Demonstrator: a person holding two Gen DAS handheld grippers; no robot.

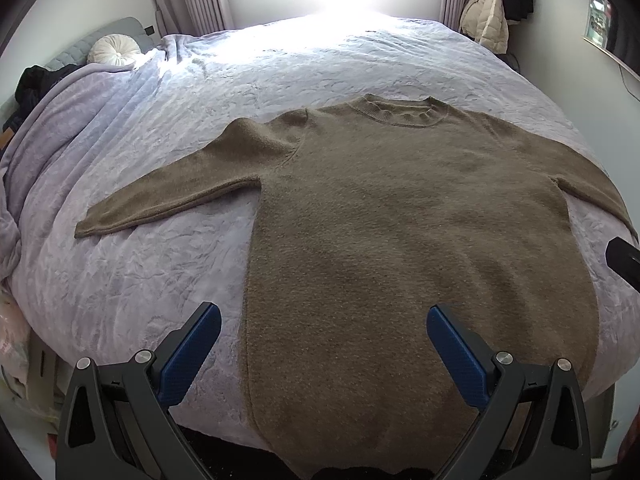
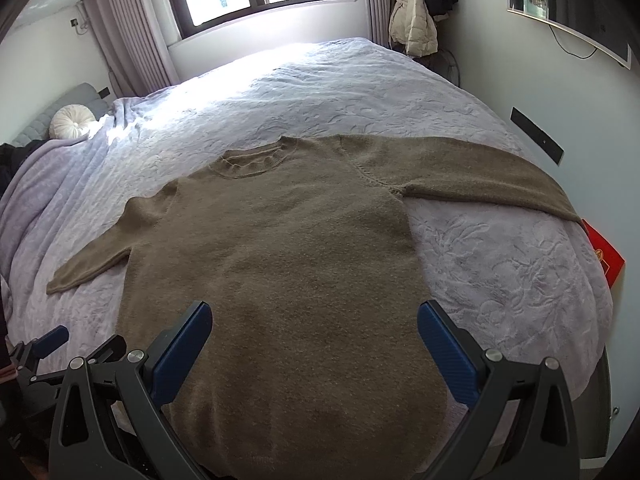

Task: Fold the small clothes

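Note:
A brown knit sweater lies flat, face up, on a lavender bedspread, collar toward the window and both sleeves spread outward. Its hem hangs over the near edge of the bed. My left gripper hovers open above the sweater's lower left part, nothing between its blue pads. My right gripper stands open above the sweater's lower middle, also holding nothing. The left gripper's tip shows at the lower left of the right wrist view.
A round white cushion and dark clothes lie at the bed's far left. Jackets hang by the curtain at the right. A red box sits beside the bed's right edge, under the right sleeve end.

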